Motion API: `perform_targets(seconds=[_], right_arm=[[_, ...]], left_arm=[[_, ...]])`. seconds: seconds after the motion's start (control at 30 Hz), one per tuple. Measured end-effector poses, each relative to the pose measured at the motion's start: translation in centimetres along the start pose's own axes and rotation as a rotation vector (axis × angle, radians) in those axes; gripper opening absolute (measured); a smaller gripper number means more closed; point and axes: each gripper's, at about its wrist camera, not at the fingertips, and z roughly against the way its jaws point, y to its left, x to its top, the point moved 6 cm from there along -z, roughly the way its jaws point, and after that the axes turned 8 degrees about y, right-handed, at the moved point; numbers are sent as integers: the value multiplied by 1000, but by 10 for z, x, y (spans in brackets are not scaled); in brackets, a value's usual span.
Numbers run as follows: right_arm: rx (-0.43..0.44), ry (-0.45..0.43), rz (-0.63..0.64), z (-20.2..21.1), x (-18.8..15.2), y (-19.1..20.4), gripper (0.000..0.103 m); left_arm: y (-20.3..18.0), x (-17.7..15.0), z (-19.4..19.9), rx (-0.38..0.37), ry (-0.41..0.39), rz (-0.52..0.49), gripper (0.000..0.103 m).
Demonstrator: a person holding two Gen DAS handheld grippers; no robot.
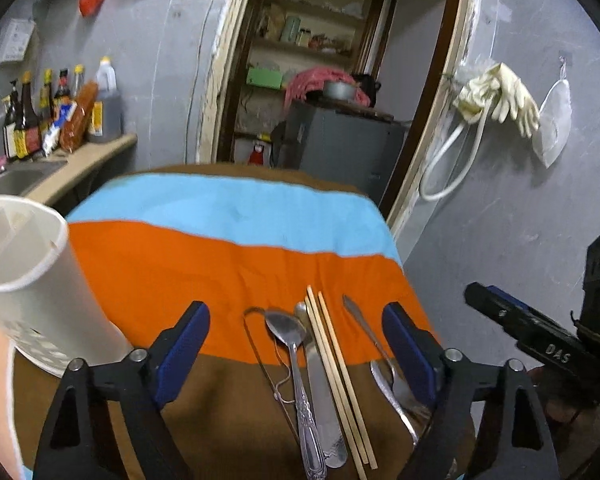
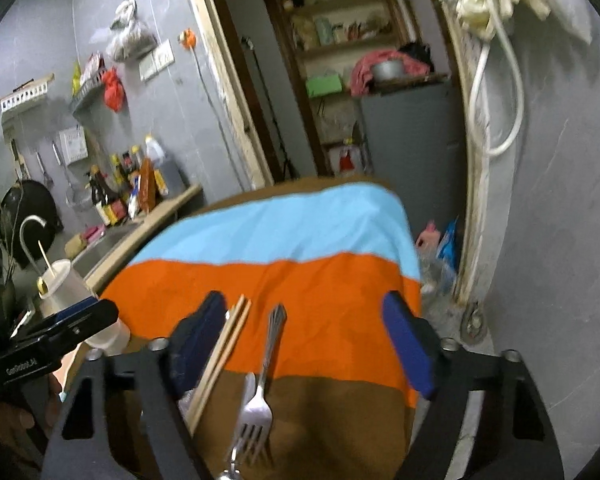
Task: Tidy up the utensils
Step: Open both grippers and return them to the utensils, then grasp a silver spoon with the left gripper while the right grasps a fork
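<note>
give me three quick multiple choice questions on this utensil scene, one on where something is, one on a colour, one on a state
1. Where does the white holder stand relative to the utensils?
A. to their left
B. to their right
C. on top of them

2. What colour is the cloth stripe under the chopsticks' far tips?
A. green
B. orange
C. white

3. How is the left gripper?
A. shut on a spoon
B. shut on the holder
C. open, gripping nothing

Answers: 1 A, the holder sits at the left edge of the left wrist view; 2 B, the tips lie on the orange band; 3 C, both pads stand apart above the spoon.
</note>
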Motion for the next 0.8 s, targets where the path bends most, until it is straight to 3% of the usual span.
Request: perform_targets(seconds=[0.07,0.1,0.23,0.4,0.6,0.73,0.8], right_arm=[[28,39,-6,-15,-8,-3,58],[49,63,-14,-25,-11,-4,48],[107,123,-16,-51,-22,-4,38],[149,181,12,-71,-30,2,33],[180,234,25,-88,-37,9,30],[189,249,25,-93,-41,12,30],[196,256,17,-96,-41,13,30]], left_arm=[[1,-4,-13,-6,40,9,81],[1,-6,-20,-14,64,17,71],[5,-14,-43,-22,146,41,56],[7,-18,-63,-18,215,64,44],[5,-19,-79,2,259,34,39],[5,-22,-88,18,312,11,22],[6,-23,-88,16,320,9,18]])
